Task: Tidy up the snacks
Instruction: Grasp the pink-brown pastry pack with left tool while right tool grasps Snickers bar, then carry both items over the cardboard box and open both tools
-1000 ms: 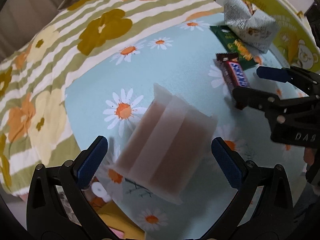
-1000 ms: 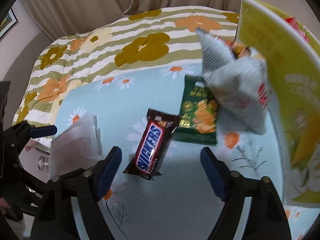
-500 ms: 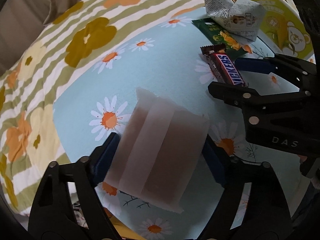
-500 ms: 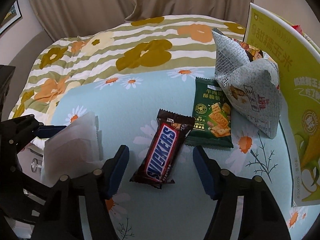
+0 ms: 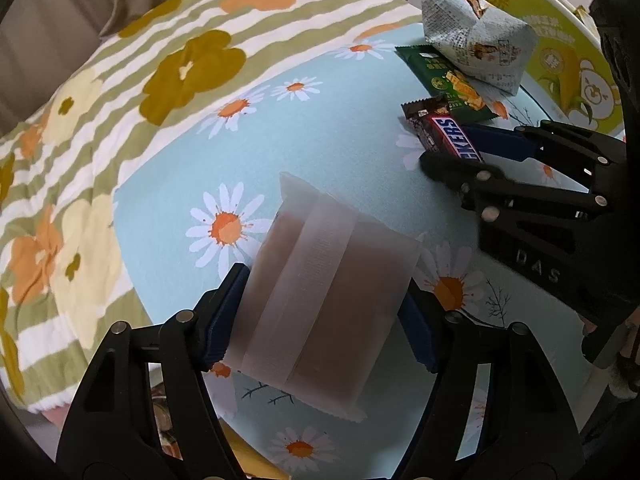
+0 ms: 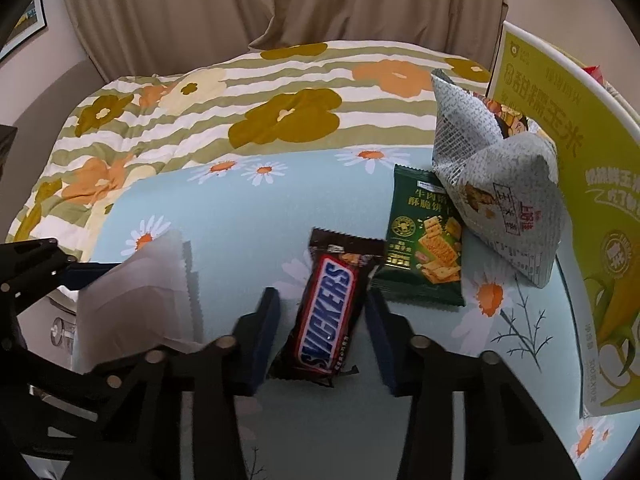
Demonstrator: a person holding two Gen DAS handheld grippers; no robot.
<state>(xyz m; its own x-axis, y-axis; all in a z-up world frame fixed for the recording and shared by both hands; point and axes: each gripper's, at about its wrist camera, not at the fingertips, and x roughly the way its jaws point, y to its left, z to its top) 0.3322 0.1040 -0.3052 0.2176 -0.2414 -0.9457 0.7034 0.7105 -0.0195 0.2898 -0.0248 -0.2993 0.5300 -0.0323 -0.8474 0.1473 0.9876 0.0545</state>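
On the daisy-print cloth [image 5: 328,128], the left gripper [image 5: 326,316] has just closed onto a frosted snack packet [image 5: 320,300], while the right gripper [image 6: 324,334], beside it, pinches a Snickers bar [image 6: 326,312], green cracker pack [image 6: 424,240] just beyond

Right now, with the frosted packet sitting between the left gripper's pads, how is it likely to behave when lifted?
The frosted packet probably lifts easily: it looks thin and flat. Its crimped, unfilled ends will likely flop, while the brown block inside should keep the middle fairly stiff. The film looks smooth, so it could slip between the left gripper's pads.
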